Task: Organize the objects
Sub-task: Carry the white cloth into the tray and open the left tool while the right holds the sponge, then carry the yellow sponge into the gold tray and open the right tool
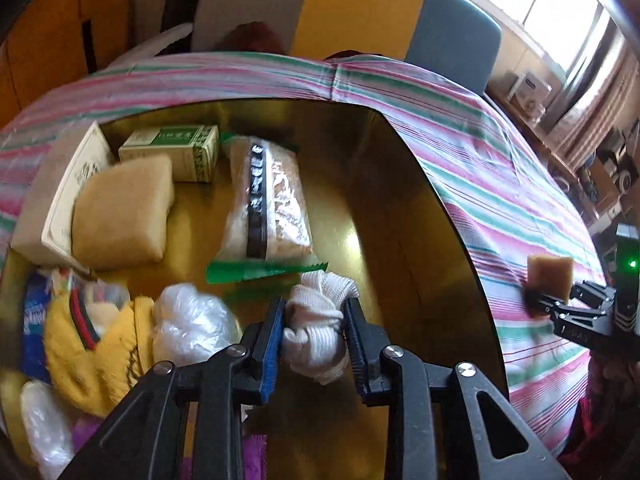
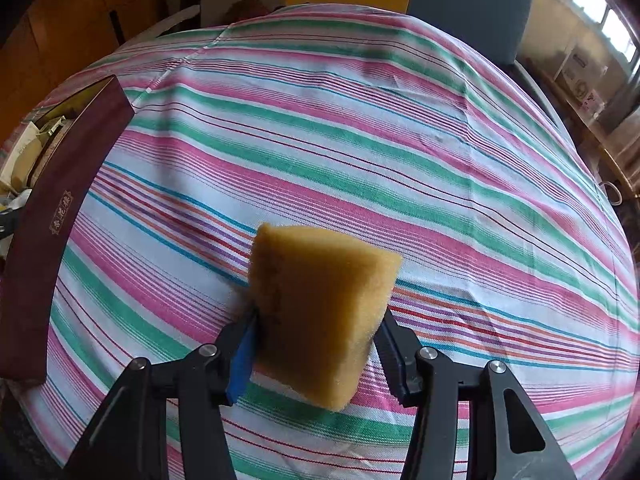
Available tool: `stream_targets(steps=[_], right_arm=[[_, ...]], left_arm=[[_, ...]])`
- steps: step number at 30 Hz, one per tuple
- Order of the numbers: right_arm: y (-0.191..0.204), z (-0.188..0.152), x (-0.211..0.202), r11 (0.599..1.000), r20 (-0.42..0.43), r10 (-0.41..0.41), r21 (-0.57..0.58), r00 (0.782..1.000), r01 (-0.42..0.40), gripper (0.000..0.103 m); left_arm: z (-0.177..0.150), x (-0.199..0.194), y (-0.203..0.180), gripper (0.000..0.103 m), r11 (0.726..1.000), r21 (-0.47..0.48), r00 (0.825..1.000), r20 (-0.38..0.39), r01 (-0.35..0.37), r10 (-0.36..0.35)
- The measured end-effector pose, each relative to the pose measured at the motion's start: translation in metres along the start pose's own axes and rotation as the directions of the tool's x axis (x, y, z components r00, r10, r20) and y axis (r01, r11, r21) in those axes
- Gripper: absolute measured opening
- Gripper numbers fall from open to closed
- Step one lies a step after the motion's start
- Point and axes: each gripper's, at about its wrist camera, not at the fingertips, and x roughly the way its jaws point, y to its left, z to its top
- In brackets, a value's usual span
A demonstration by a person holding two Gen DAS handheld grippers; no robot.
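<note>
Tabletop point(image 2: 400, 128), under a pink, green and white striped cloth, carries everything; at its left side stands a wide box point(image 1: 400, 200) with a dark outer wall and a gold lining, already part filled. Inside it lie a large tan sponge point(image 1: 124, 212), a green-labelled carton point(image 1: 172, 152), a clear packet of grain point(image 1: 272, 204) with its long axis running away from the camera, a yellow knitted piece point(image 1: 96, 344) and a crumpled clear bag point(image 1: 192, 324).

Left gripper point(image 1: 314, 328) hangs directly over the box interior, pointing steeply down, with a knotted white cloth point(image 1: 316, 320) between its pads; how firmly they press on it cannot be told.

Right gripper point(image 2: 316, 344) is well to the right of the box, over bare cloth, pinching a small tan sponge block point(image 2: 320, 308) across its lower part. Judging from this, the box lies to its left, so the left hand is the nearer.
</note>
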Motion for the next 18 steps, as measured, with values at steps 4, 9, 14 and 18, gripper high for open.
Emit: stream_targets(steps=[4, 9, 14, 18], right_arm=[[-0.002, 0.0, 0.0, 1.0, -0.001, -0.001, -0.002, 1.0, 0.001, 0.053], [-0.003, -0.001, -0.001, 1.0, 0.0, -0.004, 0.002, 1.0, 0.004, 0.053], [0.0, -0.002, -0.002, 1.0, 0.005, -0.012, -0.009, 1.0, 0.012, 0.053], [0.006, -0.002, -0.003, 0.999, 0.013, -0.02, -0.025, 1.0, 0.02, 0.051]], left_arm=[[-0.003, -0.003, 0.001, 0.037, 1.0, -0.024, 1.0, -0.006, -0.016, 0.016], [-0.01, -0.023, 0.007, 0.038, 0.998, -0.066, 1.0, 0.025, -0.004, 0.006], [-0.022, -0.06, 0.016, 0.038, 0.999, -0.049, 0.993, 0.113, -0.021, 0.026], [-0.034, -0.082, 0.032, 0.038, 0.996, -0.045, 0.983, 0.162, -0.076, 0.083]])
